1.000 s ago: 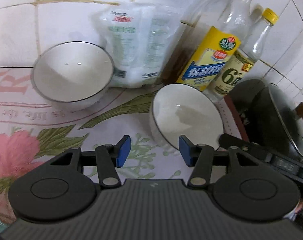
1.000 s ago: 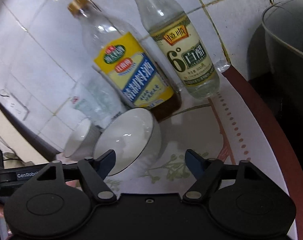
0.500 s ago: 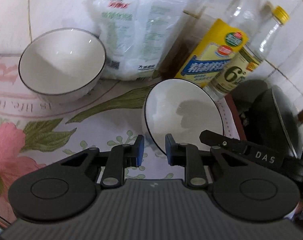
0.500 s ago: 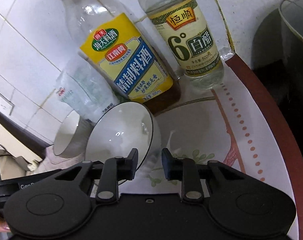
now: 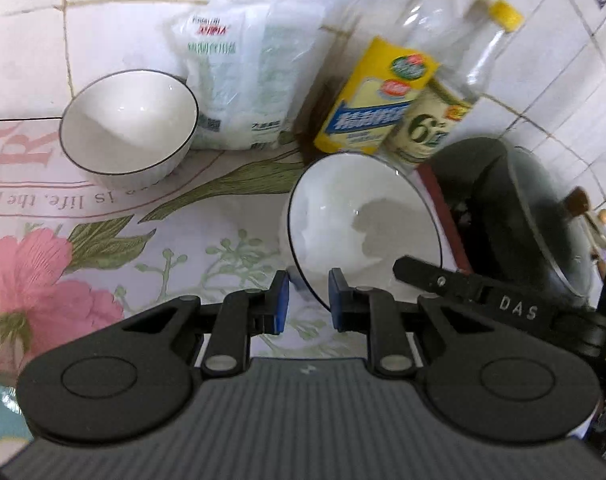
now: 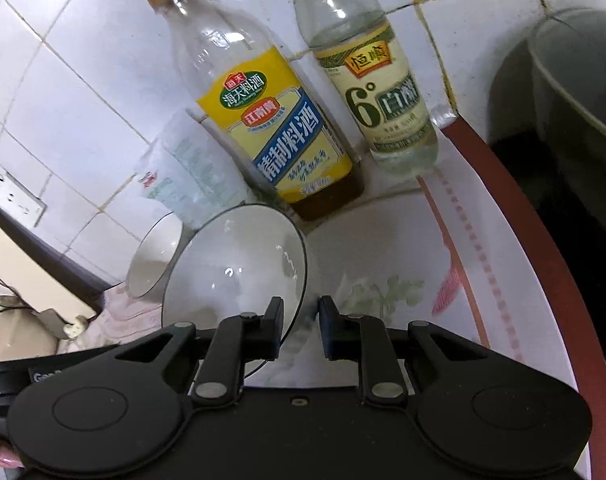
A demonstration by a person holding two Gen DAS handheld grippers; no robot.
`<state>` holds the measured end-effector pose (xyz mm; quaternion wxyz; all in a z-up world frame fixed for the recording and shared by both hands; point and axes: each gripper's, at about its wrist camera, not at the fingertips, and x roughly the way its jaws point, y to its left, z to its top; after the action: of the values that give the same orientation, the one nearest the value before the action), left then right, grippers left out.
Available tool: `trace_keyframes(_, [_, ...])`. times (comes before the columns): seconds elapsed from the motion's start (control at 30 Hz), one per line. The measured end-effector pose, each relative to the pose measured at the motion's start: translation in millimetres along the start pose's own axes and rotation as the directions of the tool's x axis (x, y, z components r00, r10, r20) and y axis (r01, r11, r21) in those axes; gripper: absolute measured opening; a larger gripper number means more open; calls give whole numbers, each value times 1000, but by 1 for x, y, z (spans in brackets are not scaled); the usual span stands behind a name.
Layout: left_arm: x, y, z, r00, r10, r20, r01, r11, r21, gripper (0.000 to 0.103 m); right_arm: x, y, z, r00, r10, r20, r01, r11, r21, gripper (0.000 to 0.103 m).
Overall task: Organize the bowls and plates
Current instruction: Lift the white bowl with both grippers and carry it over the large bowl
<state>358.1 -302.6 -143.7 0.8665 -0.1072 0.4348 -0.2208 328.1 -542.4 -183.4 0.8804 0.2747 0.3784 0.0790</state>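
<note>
Both grippers clamped on the rim of one white ceramic bowl with a thin dark rim line [image 5: 363, 220], near-right on the floral tablecloth [image 5: 103, 248].

The left gripper [image 5: 309, 300] has its blue pads pinched across the bowl's near wall; the right gripper [image 6: 301, 326] is clamped on the rim as well. The bowl sits tilted, just in front of the yellow-labelled cooking-wine bottle [image 6: 271, 136]. A second matching white bowl [image 5: 129, 122] stands far-left, well apart. Likely stiff, glazed, slippery and breakable; the rim edge is the sensible hold, with a firm pinch.

Bottles [image 6: 271, 136], pot [image 5: 523, 216] crowd bowl [image 5: 363, 232]; cloth [image 5: 103, 248] leftward free.
</note>
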Motion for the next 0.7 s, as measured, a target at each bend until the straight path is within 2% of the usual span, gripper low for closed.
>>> trace_keyframes(0.23, [-55,-25,-27,999,-7,37,5,998,56,19,-55,8,-29,999,32,43,-33,999,35,23])
trace_keyframes(0.47, [-99,-35,-63,1000,20,22,-21,997,80,19,-94,27,-60,997,58,55,-60,997,40,23])
trace_keyframes(0.7, [-128,-34,-100,999,45,10,-46,997,60,19,-122,43,-90,997,64,37,-64,998,24,23])
